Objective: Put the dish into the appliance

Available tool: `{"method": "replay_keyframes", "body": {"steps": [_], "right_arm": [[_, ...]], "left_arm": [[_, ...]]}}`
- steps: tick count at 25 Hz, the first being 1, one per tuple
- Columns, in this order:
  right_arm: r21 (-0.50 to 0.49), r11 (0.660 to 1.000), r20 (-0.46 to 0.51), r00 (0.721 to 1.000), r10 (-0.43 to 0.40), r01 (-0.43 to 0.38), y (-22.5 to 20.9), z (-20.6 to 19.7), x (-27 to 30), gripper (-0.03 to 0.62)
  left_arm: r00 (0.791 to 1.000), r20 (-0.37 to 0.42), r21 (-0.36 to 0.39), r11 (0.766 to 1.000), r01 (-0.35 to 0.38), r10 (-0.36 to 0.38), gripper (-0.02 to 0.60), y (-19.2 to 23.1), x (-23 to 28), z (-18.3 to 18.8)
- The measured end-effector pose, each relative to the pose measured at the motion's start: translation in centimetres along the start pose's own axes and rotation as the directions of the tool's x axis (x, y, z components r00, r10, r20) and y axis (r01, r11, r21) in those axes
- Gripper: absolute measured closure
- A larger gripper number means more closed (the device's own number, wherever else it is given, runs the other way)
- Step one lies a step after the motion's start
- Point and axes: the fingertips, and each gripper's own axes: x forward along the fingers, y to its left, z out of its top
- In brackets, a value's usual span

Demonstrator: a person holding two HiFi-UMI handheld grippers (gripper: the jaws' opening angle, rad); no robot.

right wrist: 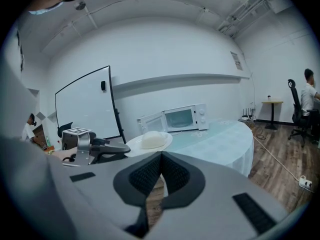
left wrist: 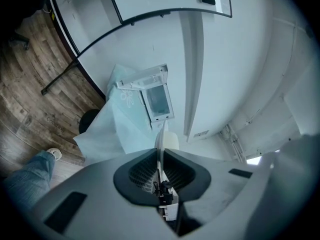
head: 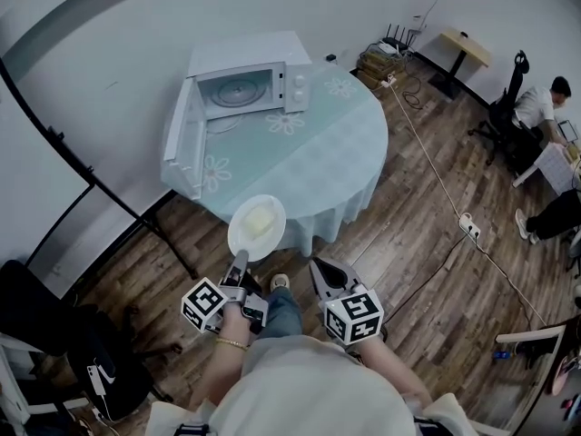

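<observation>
A wooden floor [head: 408, 207] lies around a round table [head: 318, 153] with a pale blue cloth. On it stands a white microwave [head: 250, 84] with its door [head: 182, 148] open. The left claw [head: 241, 258] is almost closed and pinches the rim of the plate [head: 257, 230], held in the air at the near table edge, well apart from the microwave. The right claw [head: 318, 271], near the plate, is closed and empty.

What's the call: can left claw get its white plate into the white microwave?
Probably yes. The left claw holds the round white plate by its rim; the white microwave has its door fully open, and only pale blue tablecloth lies between. It sits far across, so stepping closer looks needed.
</observation>
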Motion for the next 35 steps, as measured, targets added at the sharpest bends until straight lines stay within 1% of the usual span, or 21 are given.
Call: {"method": "replay_keyframes", "body": {"steps": [11, 19, 25, 35], "right_arm": [[-0.015, 1.000, 0.005, 1.000, 0.012, -0.012, -3.7, 5.6, 10.0, 0.589], [-0.024, 1.000, -0.001, 1.000, 0.016, -0.016, -5.9, 9.7, 16.7, 0.589], [-0.025, 1.000, 0.006, 1.000, 0.010, -0.010, -7.7, 11.4, 21.0, 0.589], [-0.022, 0.999, 0.006, 0.999, -0.032, 0.032, -10.2, 13.7, 27.0, 0.589]], "left_arm": [[1.000, 0.011, -0.002, 1.000, -0.006, 0.006, 0.545, -0.9, 8.9, 6.7], [0.999, 0.014, -0.015, 0.999, -0.036, 0.036, 0.545, -1.2, 14.7, 10.9], [0.999, 0.008, -0.024, 0.999, -0.036, 0.036, 0.545, -1.1, 19.3, 13.2], [1.000, -0.001, -0.033, 0.999, -0.025, 0.025, 0.543, -0.7, 25.8, 16.9]]}}
